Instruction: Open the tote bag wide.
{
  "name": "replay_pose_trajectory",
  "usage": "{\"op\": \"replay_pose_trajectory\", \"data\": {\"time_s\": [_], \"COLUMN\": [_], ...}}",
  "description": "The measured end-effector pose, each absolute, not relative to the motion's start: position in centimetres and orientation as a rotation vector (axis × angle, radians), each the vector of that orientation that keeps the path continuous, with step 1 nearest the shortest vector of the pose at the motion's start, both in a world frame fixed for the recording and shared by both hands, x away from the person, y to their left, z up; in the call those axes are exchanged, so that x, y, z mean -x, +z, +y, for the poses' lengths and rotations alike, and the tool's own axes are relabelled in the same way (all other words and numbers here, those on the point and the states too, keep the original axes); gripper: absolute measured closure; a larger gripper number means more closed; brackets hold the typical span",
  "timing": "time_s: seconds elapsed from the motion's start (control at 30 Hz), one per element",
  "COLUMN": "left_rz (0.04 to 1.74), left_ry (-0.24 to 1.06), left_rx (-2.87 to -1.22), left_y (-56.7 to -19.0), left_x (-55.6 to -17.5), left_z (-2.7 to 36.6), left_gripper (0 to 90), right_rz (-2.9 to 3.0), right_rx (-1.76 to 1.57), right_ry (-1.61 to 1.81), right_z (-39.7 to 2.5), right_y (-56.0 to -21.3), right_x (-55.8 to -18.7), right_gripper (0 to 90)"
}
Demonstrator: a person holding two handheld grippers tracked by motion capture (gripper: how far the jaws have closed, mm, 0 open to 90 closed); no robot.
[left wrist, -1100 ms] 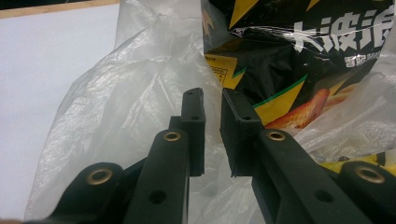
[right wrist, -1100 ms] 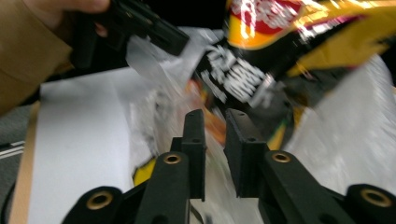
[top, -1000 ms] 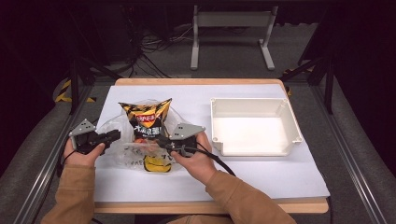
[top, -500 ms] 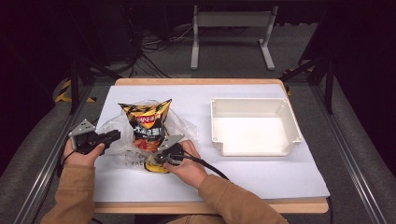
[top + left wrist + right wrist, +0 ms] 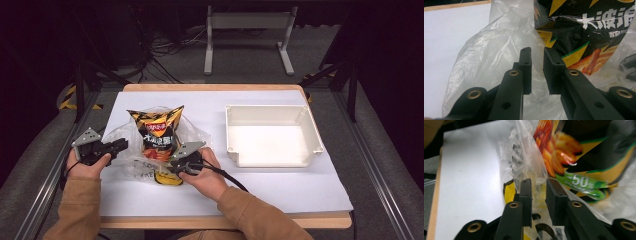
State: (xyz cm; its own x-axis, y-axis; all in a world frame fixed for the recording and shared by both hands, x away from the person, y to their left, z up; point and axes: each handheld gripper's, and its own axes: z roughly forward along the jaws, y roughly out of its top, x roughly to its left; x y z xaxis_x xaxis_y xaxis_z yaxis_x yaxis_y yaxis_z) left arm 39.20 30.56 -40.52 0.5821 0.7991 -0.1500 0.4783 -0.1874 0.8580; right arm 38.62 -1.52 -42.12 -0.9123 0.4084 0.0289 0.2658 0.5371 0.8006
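Since a second ago the right gripper (image 5: 172, 165) has dropped from beside the middle of the snack bag (image 5: 156, 135) to the bag's lower end, nearer the person. The snack bag, black and yellow with orange fries printed on it, stands partly inside a clear plastic bag (image 5: 131, 141) on the worktop (image 5: 280, 185). The right gripper's jaws stand a little apart with a fold of the clear plastic between them; whether they truly pinch it I cannot tell. The left gripper (image 5: 121, 145) sits to the left of the snack bag, its jaws narrowly spread around the plastic film. A white tray (image 5: 313, 131) lies well apart to the right of the snack bag.
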Motion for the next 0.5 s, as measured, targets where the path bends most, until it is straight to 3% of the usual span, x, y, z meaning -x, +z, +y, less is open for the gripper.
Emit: {"op": "replay_pose_trajectory", "data": {"time_s": [0.5], "left_rz": [0.997], "left_ry": [0.377], "left_rx": [-1.805], "left_y": [-39.6], "left_x": [-38.5], "left_z": [31.1], "left_gripper": [73.9], "right_rz": [2.453], "right_rx": [-0.556], "right_ry": [1.509], "right_z": [-6.2], "right_y": [-36.1], "right_x": [-39.4], "right_gripper": [57.7]}}
